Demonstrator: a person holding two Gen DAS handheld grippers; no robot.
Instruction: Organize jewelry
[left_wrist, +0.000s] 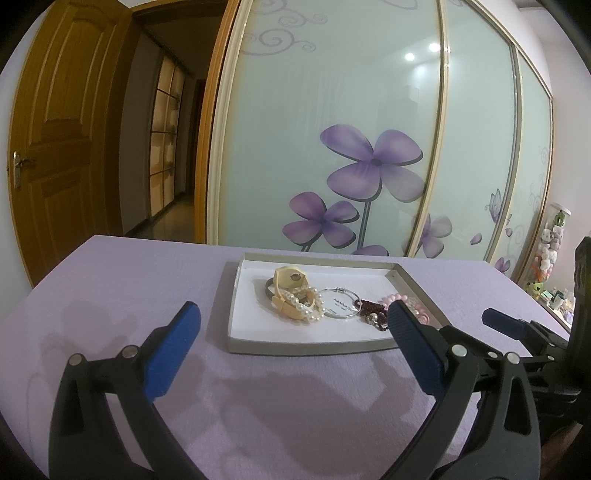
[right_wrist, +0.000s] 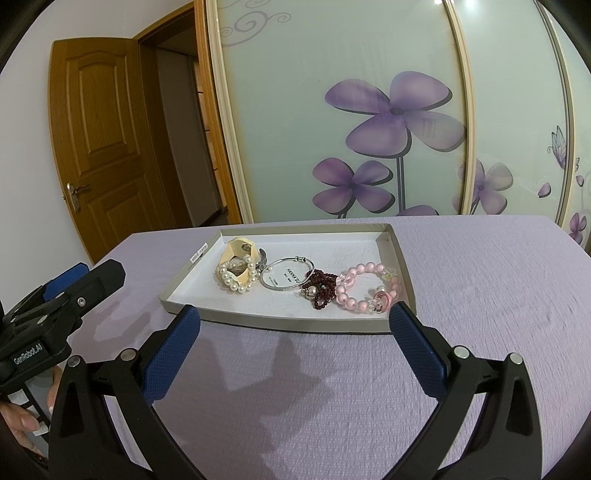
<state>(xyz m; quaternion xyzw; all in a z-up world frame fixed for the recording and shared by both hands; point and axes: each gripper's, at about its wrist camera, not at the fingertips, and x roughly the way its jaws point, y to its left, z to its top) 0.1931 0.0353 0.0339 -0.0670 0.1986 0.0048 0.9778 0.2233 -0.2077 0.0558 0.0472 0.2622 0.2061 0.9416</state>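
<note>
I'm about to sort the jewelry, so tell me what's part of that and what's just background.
Job: tray, pearl bracelet, cream bangle, silver bangle, dark red beads, pink bead bracelet.

Background: wardrobe doors, wooden door, plush toys.

Brand on left gripper: "GenRobot.AI", white letters on the black body, seen in the right wrist view.
Print on tray floor: "HANNASU", dark letters inside the ring of the silver bangle; smaller lines beneath it are too small to read.
Same print, left wrist view: partly legible inside the bangle, begins "HANNAS".
Sticker on tray left wall: printed, characters unreadable.
</note>
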